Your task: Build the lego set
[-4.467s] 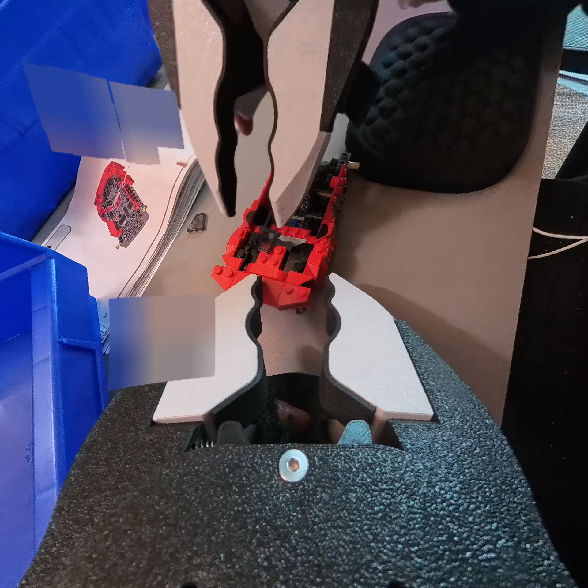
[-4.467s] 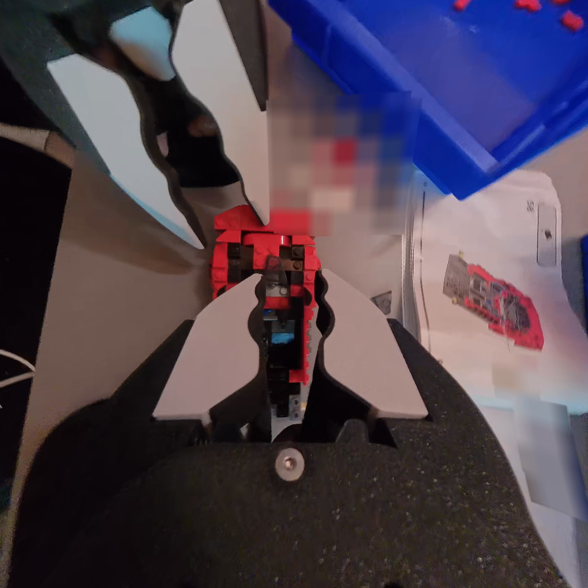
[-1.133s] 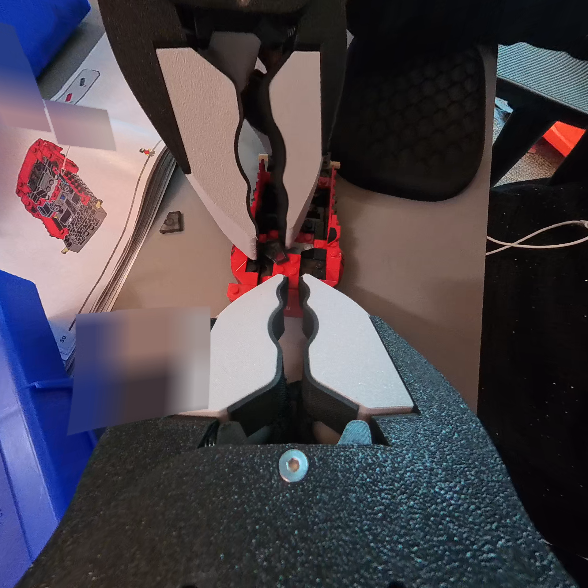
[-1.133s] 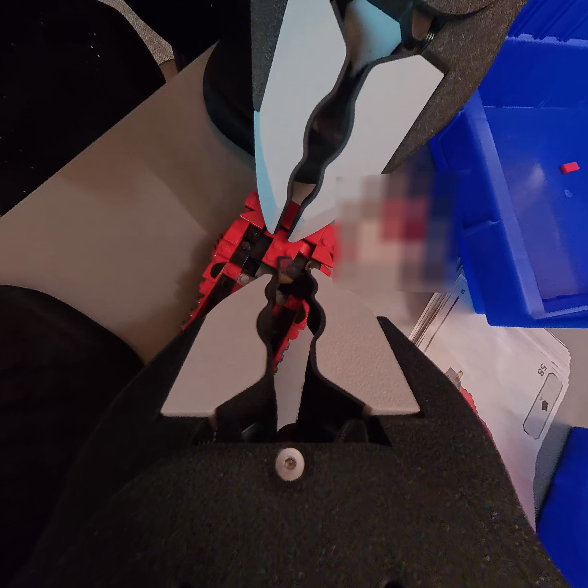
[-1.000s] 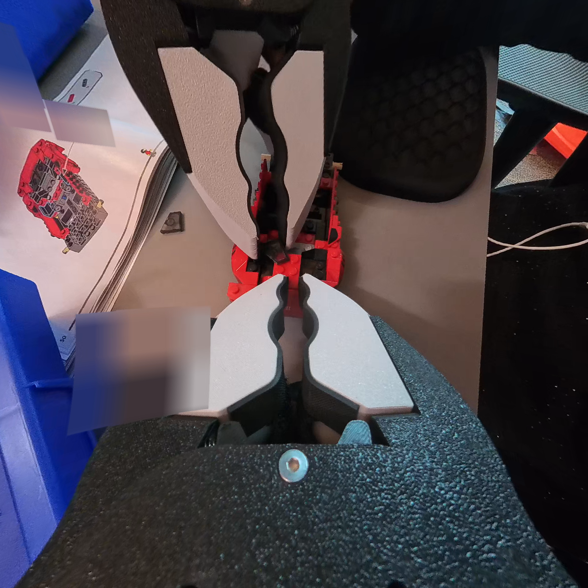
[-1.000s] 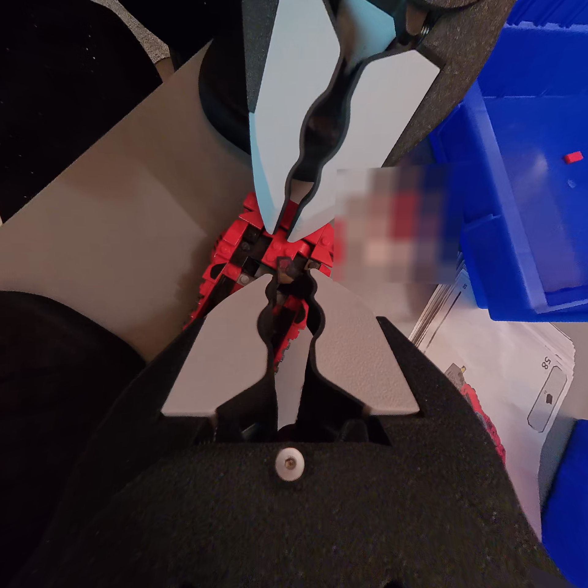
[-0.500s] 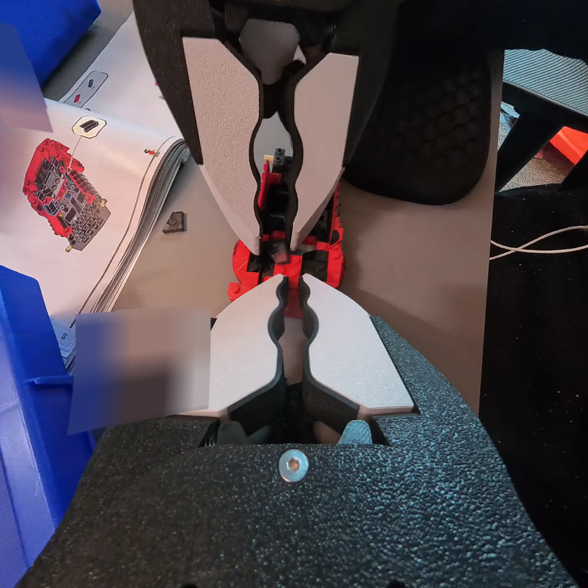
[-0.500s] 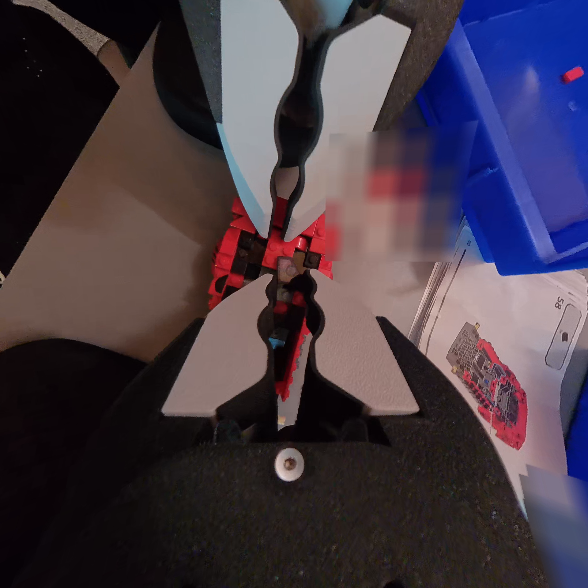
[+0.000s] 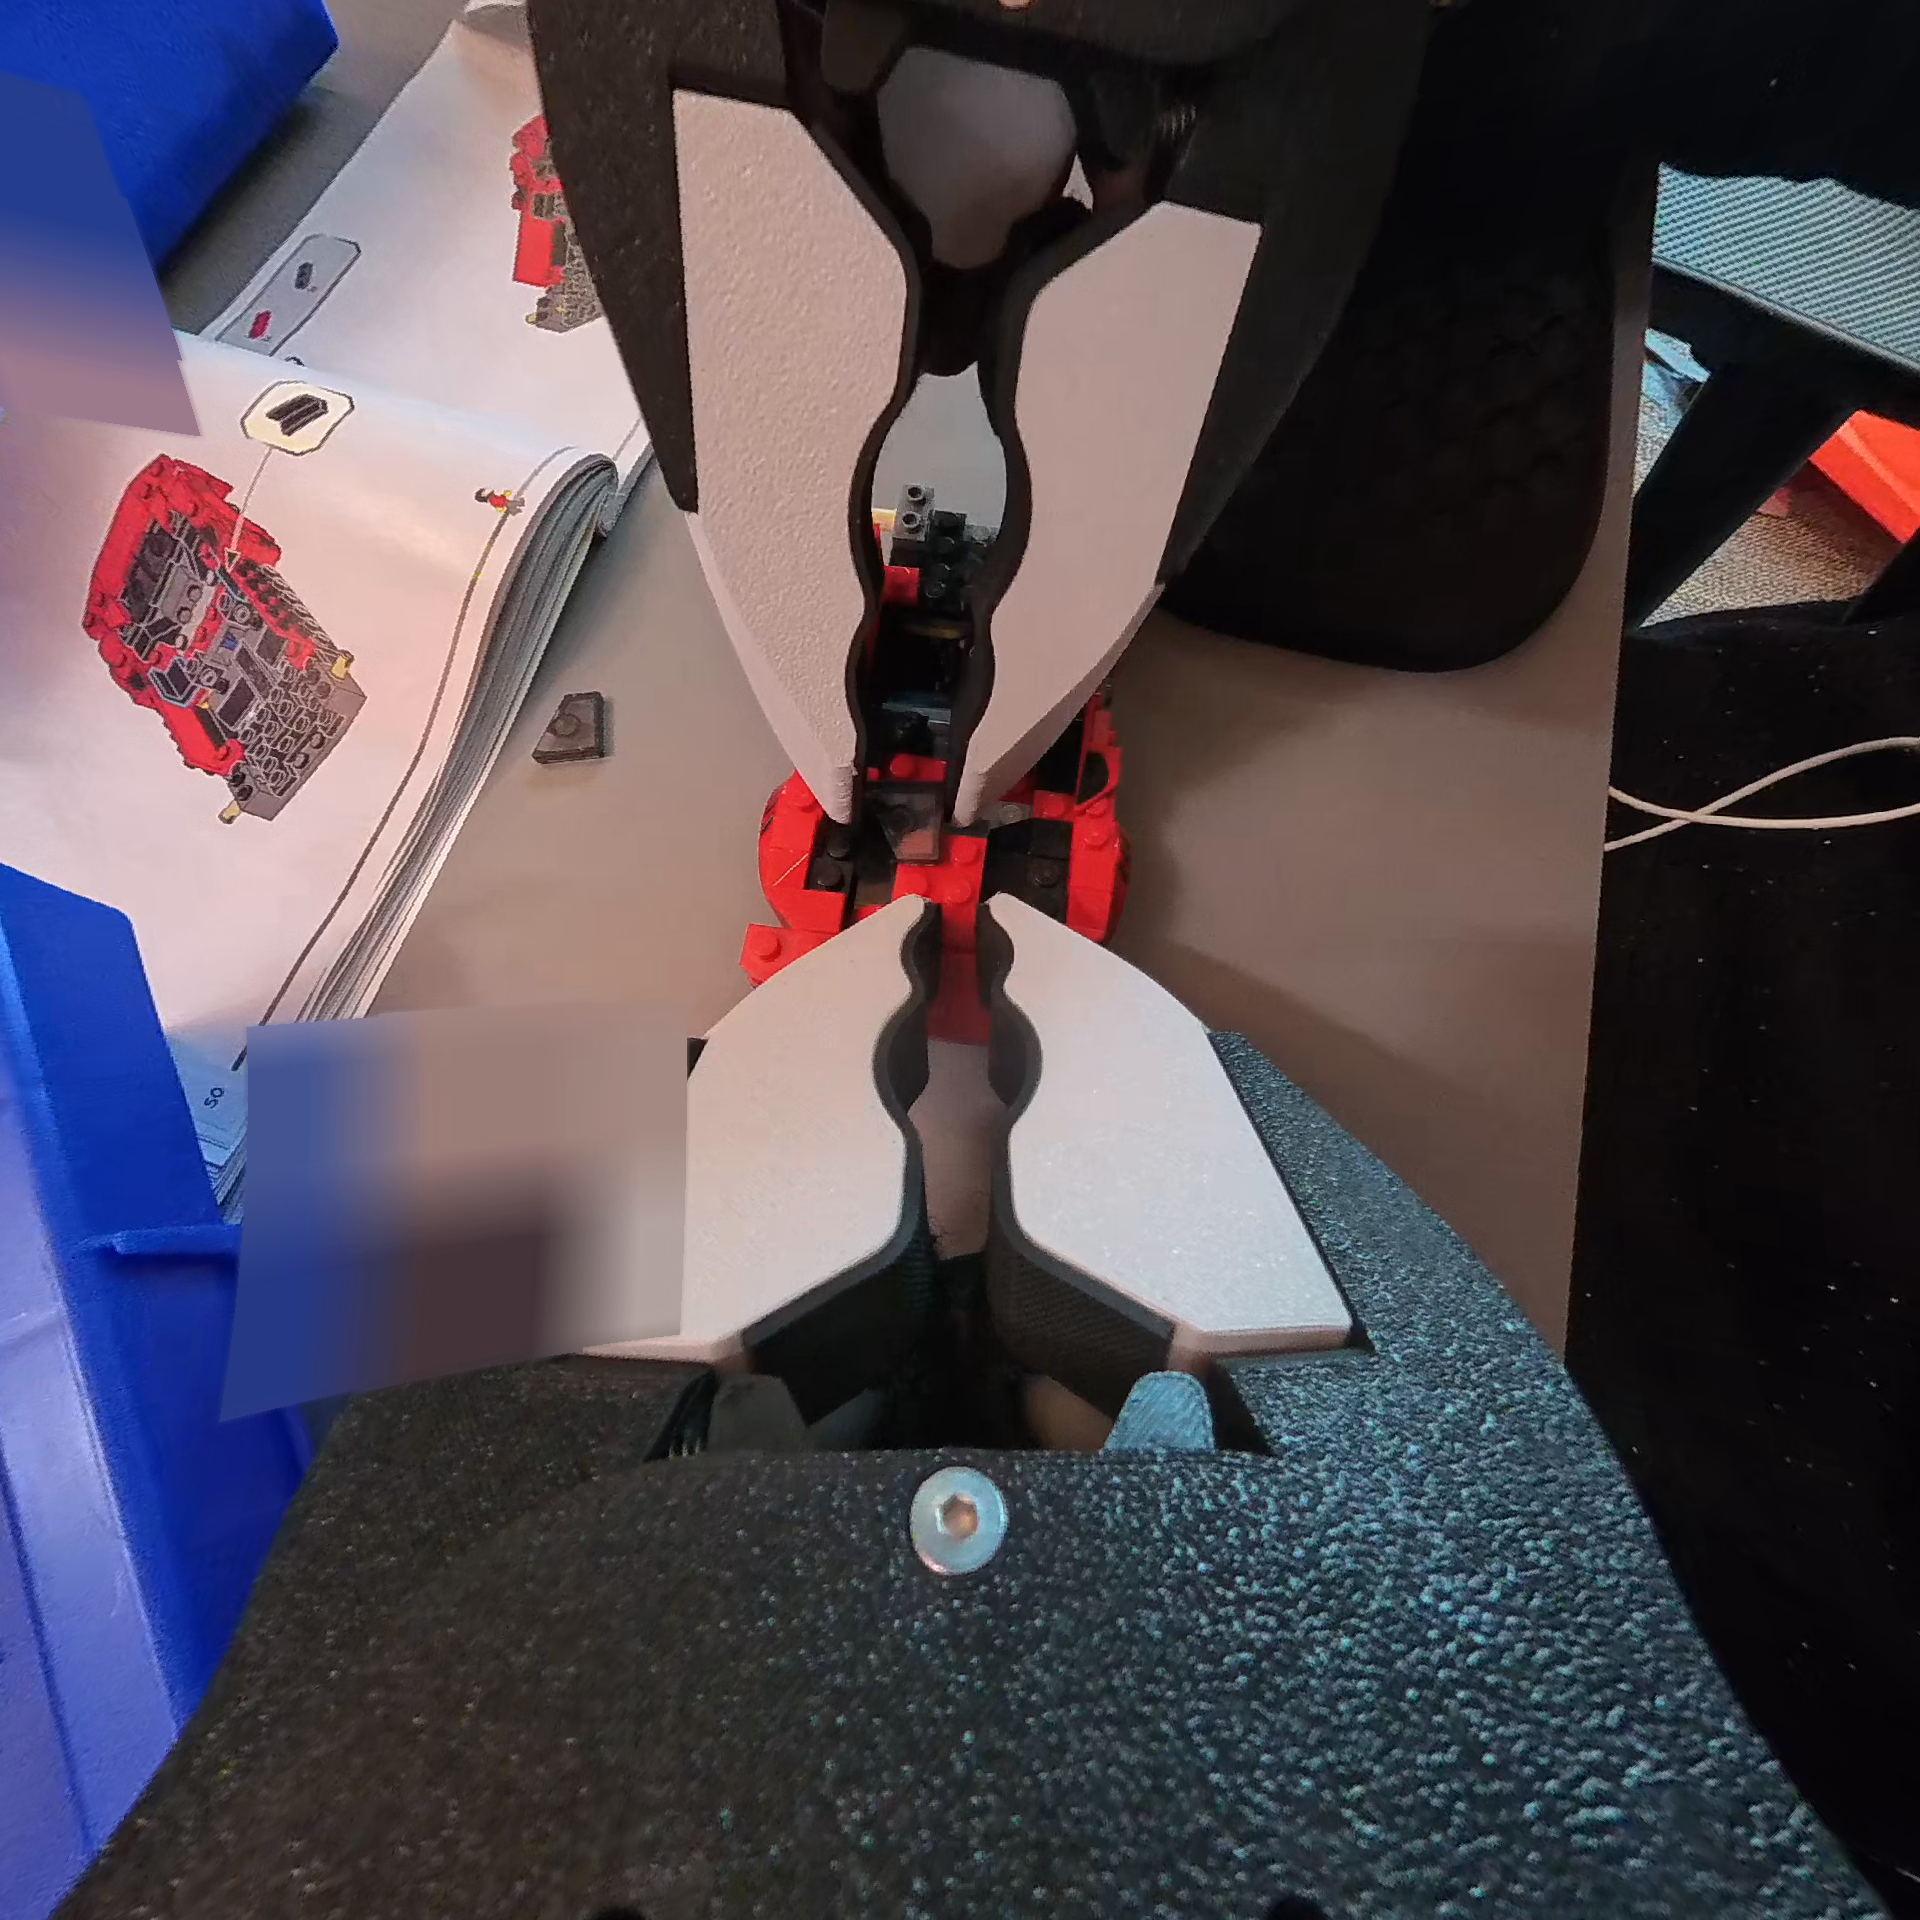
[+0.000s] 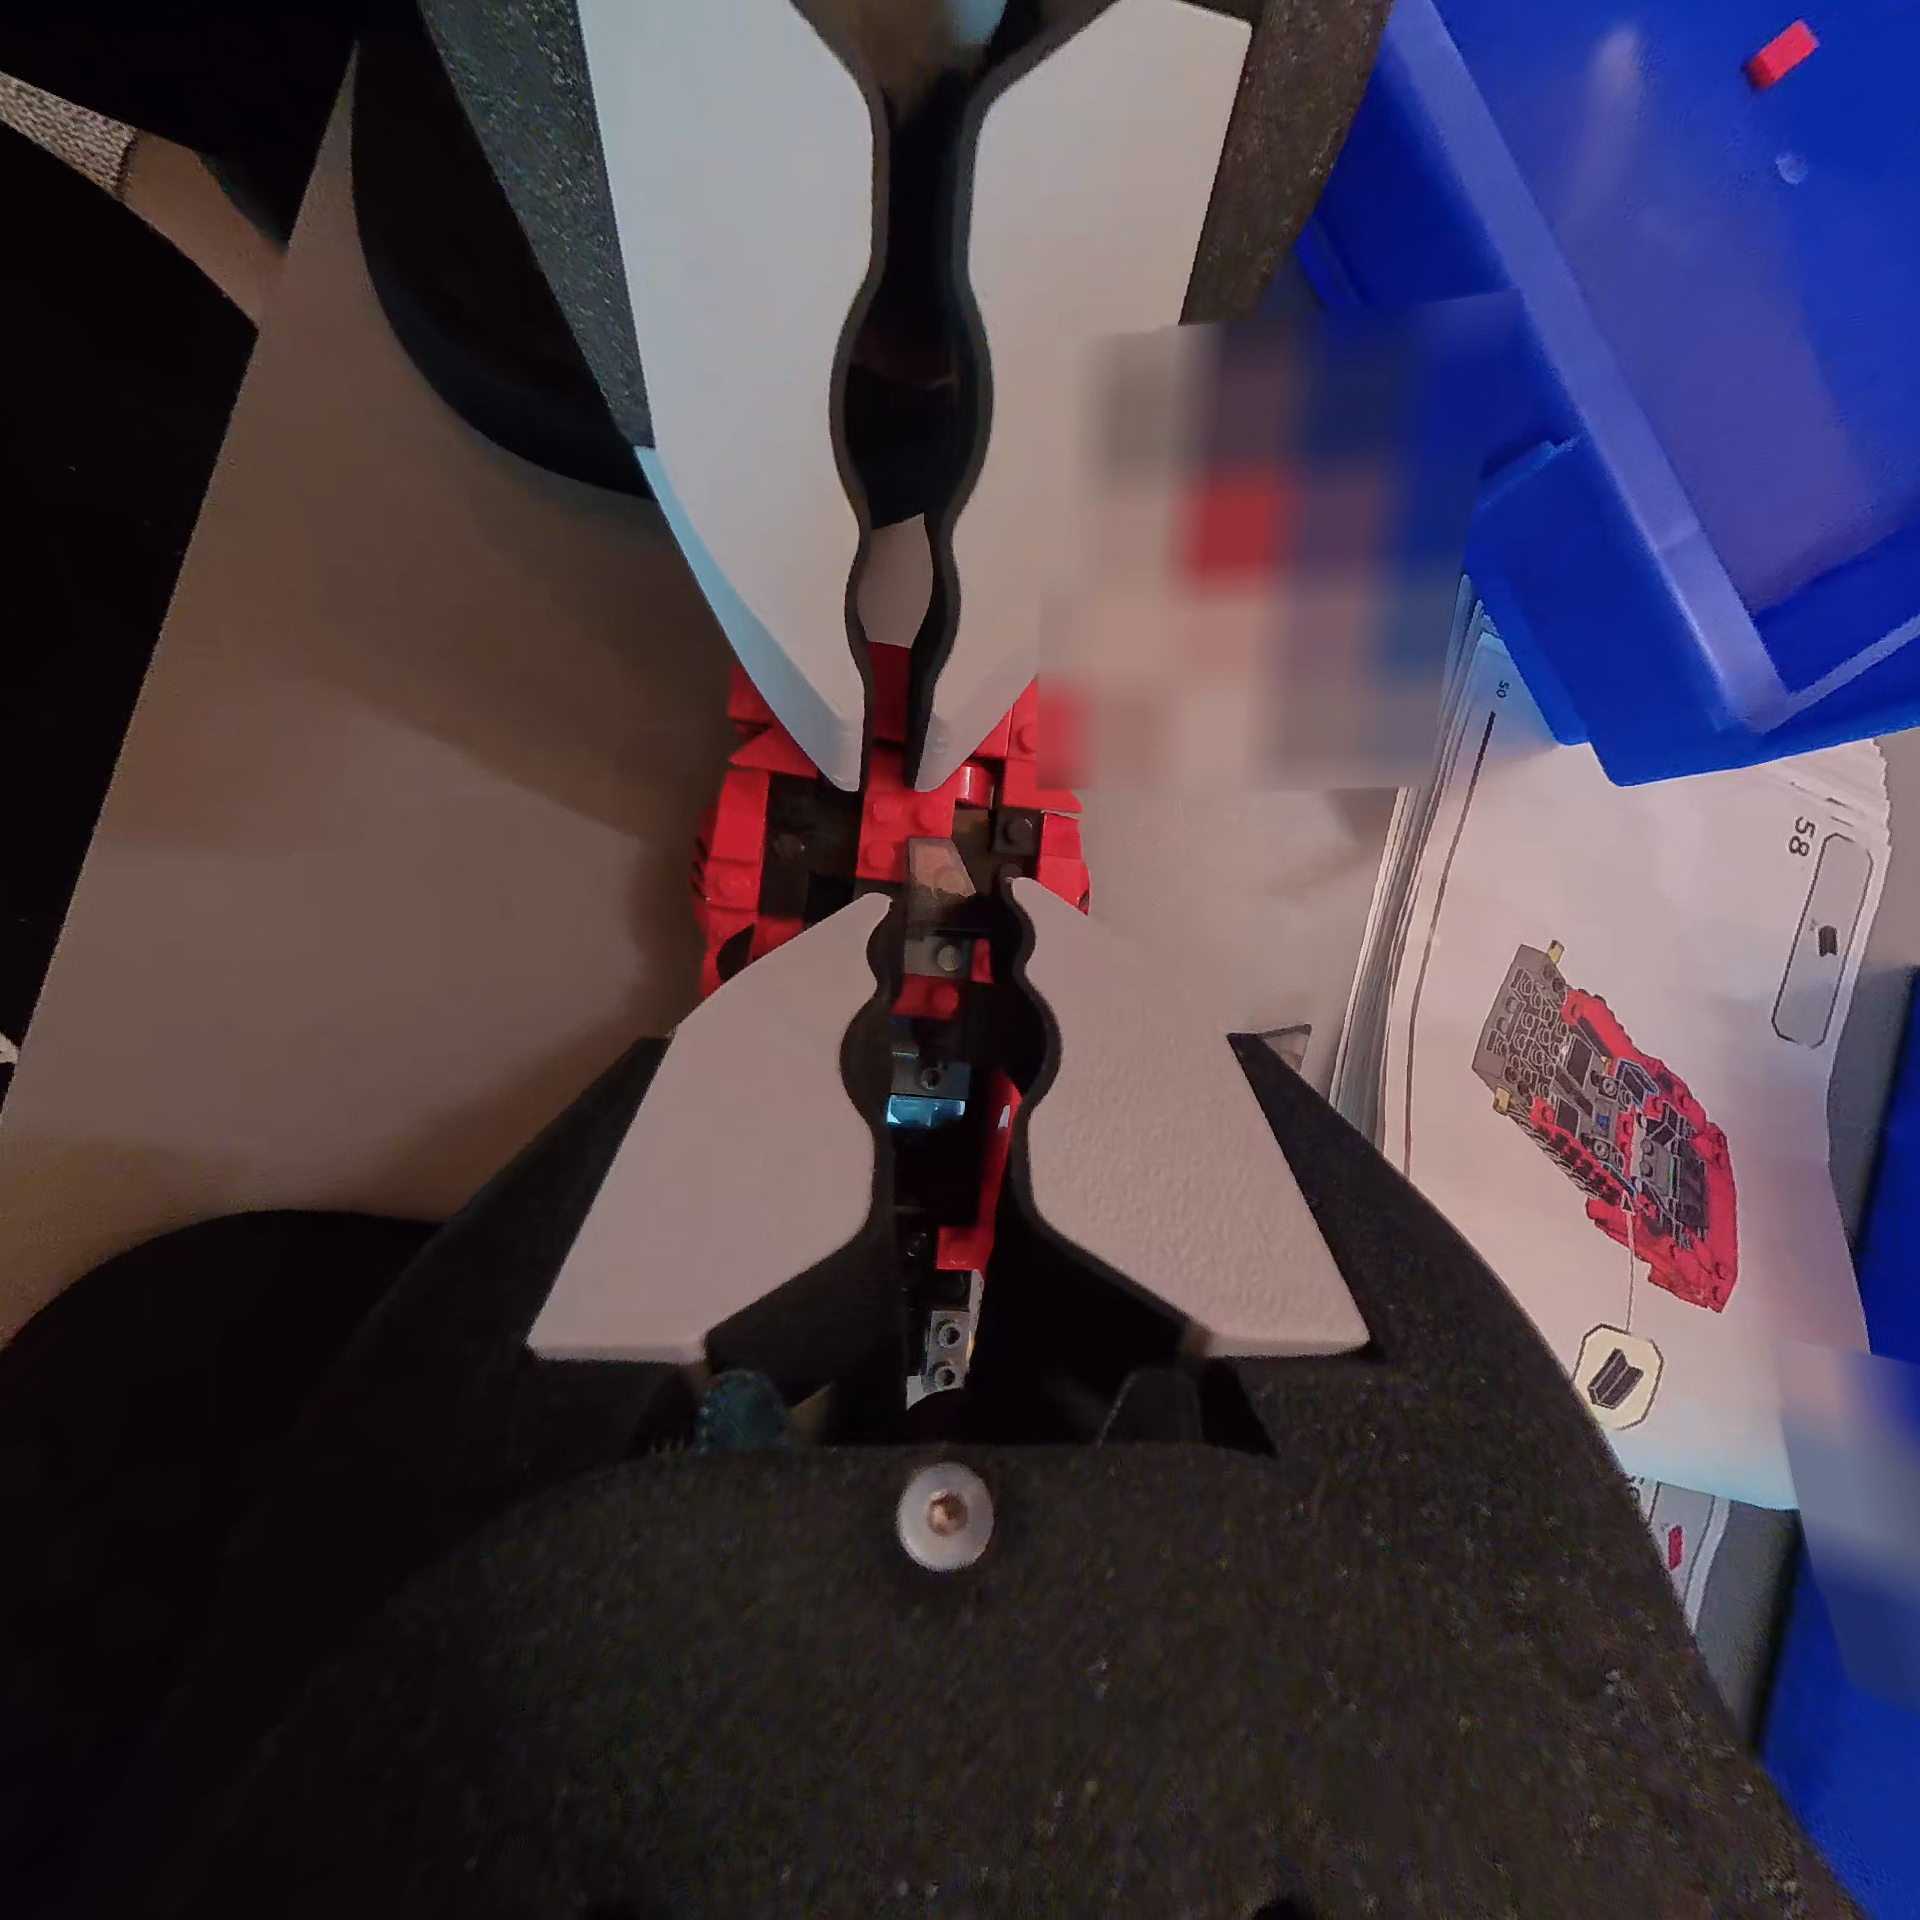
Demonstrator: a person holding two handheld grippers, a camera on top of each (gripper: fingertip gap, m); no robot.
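A part-built red and black lego car (image 9: 1049, 831) lies on the beige table between my two grippers, which face each other. My left gripper (image 9: 956, 906) is nearly shut, and its tips pinch the car's red front end; it also shows at the top of the right wrist view (image 10: 888, 779). My right gripper (image 10: 948, 894) is shut on a small dark translucent piece (image 10: 935, 868) and holds it down on the car (image 10: 748, 831) just behind the red front. In the left wrist view the right gripper (image 9: 904, 816) comes from above, with the piece (image 9: 912, 823) between its tips.
An open instruction booklet (image 9: 312, 623) lies beside the car, with a small dark loose piece (image 9: 569, 727) next to it. Blue bins (image 9: 62, 1247) (image 10: 1662, 312) stand past the booklet. A black mesh cushion (image 9: 1403, 416) sits behind the car. The table edge (image 9: 1600, 935) is close by. The grippers are tip to tip, or close to it.
4.5 s ago my left gripper was open around the car's front; it has since closed. In the last second the right gripper swung straight opposite the left one, still holding the piece.
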